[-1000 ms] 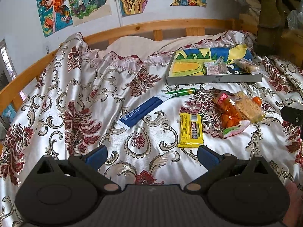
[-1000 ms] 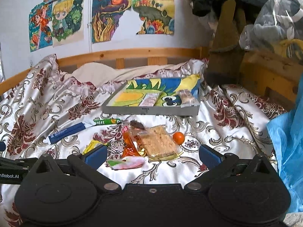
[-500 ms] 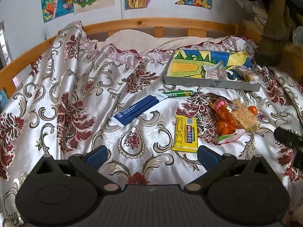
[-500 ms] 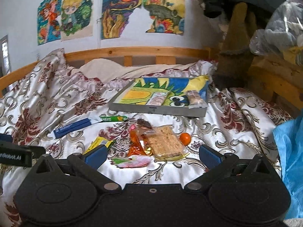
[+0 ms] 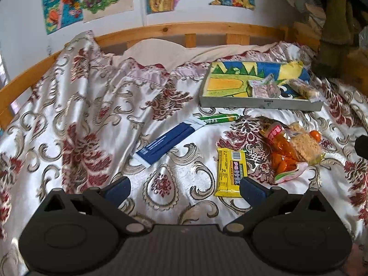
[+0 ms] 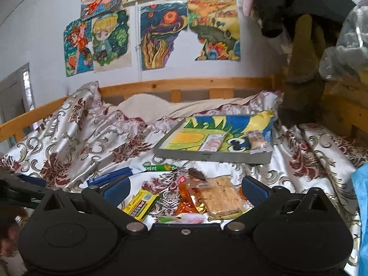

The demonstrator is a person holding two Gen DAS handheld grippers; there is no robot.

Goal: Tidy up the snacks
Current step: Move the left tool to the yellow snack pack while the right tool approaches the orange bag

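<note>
Loose snacks lie on a patterned satin bedspread [image 5: 76,119]: a yellow packet [image 5: 231,172], a blue packet [image 5: 168,141], a green stick pack [image 5: 217,118], an orange snack bag [image 5: 280,154], a wrapped rice cracker [image 5: 303,145], a small orange [image 5: 315,135] and a pink packet [image 5: 291,174]. A shallow grey tray [image 5: 257,103] with a colourful drawing inside holds a pink wafer pack [image 5: 263,88] and a wrapped bar [image 5: 301,88]. My left gripper [image 5: 185,188] is open, its right finger touching the yellow packet's corner. My right gripper [image 6: 185,188] is open, low over the rice cracker [image 6: 219,196] and orange bag [image 6: 187,197].
A wooden bed rail [image 5: 184,28] and a wall with drawings bound the far side. Wooden furniture with piled clothes [image 6: 306,46] stands at the right. Blue fabric [image 6: 361,207] hangs at the right edge. The left gripper's body [image 6: 20,188] shows at the right wrist view's left edge.
Both grippers have moved forward and lower toward the snack pile. The yellow packet now lies at my left gripper's right finger, and the cracker now sits between my right gripper's fingers.
</note>
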